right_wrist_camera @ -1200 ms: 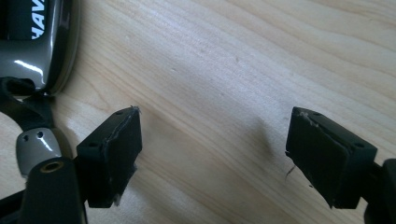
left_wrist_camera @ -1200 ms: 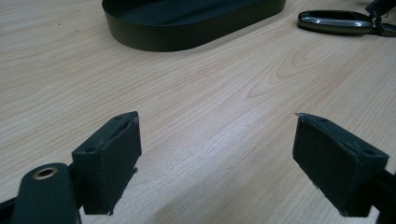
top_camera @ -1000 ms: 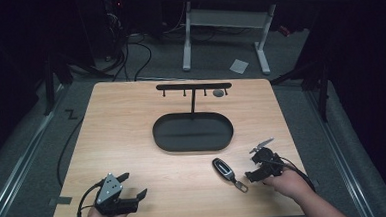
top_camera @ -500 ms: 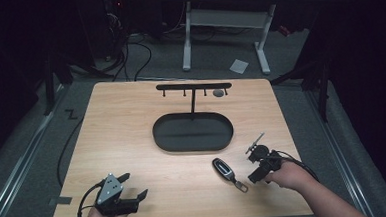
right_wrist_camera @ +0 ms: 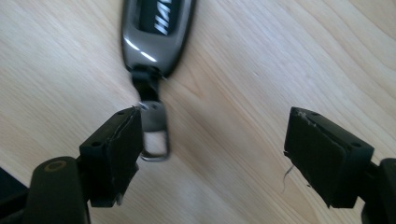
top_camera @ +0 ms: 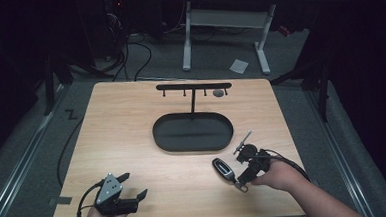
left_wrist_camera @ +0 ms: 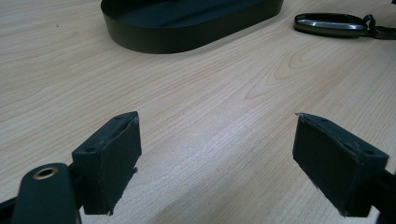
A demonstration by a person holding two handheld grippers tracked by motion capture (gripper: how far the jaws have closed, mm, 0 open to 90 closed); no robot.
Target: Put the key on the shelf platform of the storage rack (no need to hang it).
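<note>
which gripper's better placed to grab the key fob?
Right. The right gripper is open with the key fob just beyond its jaws; in the right gripper view the fob's metal loop lies beside one jaw. The left gripper sits at the table's near-left corner, well away.

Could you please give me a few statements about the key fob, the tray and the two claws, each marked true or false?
1. The key fob lies inside the black oval tray. False: it lies on the wooden table, outside the tray.
2. The right claw is open, with the fob's metal ring beside one jaw. True.
3. The left claw is shut on the fob. False: it is open with bare table between its jaws.
4. A black T-shaped hook stand rises from the tray's far side. True.
5. The fob hangs from the stand. False: it rests flat on the table.
</note>
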